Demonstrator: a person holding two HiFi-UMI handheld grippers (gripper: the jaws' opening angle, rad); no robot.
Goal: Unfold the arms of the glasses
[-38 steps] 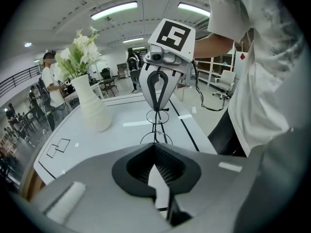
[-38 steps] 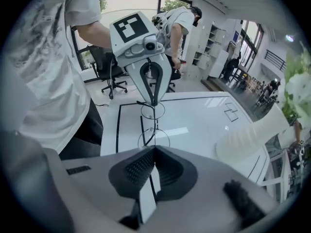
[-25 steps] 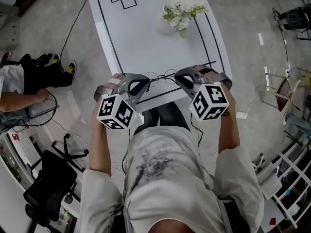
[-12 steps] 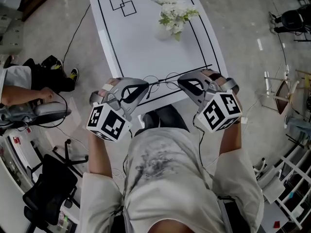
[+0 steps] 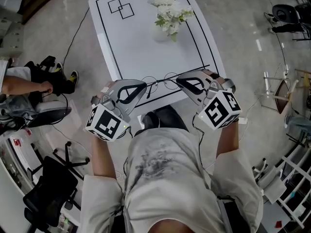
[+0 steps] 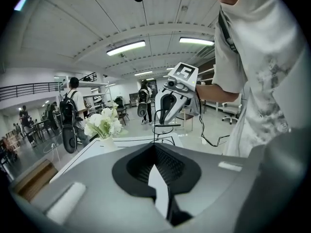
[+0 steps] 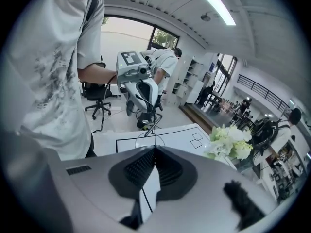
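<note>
- While both tools hold the frame up between them, the left gripper (image 5: pixel 144 85) has its fingers clenched on a thin wire part at the left end of the glasses (image 5: pixel 170 77). Its own camera shows them pressed together with the wire rising out of the tips.
- The glasses hang between the two grippers over the near edge of the white surface (image 5: pixel 146 38), just above its black border line. They look lifted off it rather than resting on it. The flowers (image 5: pixel 167 11) stand well apart at the far end.
- The long axis of the glasses runs left to right, from one pair of fingertips to the other, with the two round lenses side by side. The front seems to face away from the person, though the wire is too fine to be sure.
- One thin arm (image 5: pixel 151 90) slants from near the left lens back toward the person, so it appears at least partly swung out. The other arm cannot be picked out in the head view.
- The right gripper (image 5: pixel 179 80) is likewise clenched, with its fingers meeting on the wire at the right end of the frame, as its own camera shows.
- My reading is that the job is under way but not finished. One arm seems opened or opening, and it is left to bring both arms square to the front and set the glasses down.
</note>
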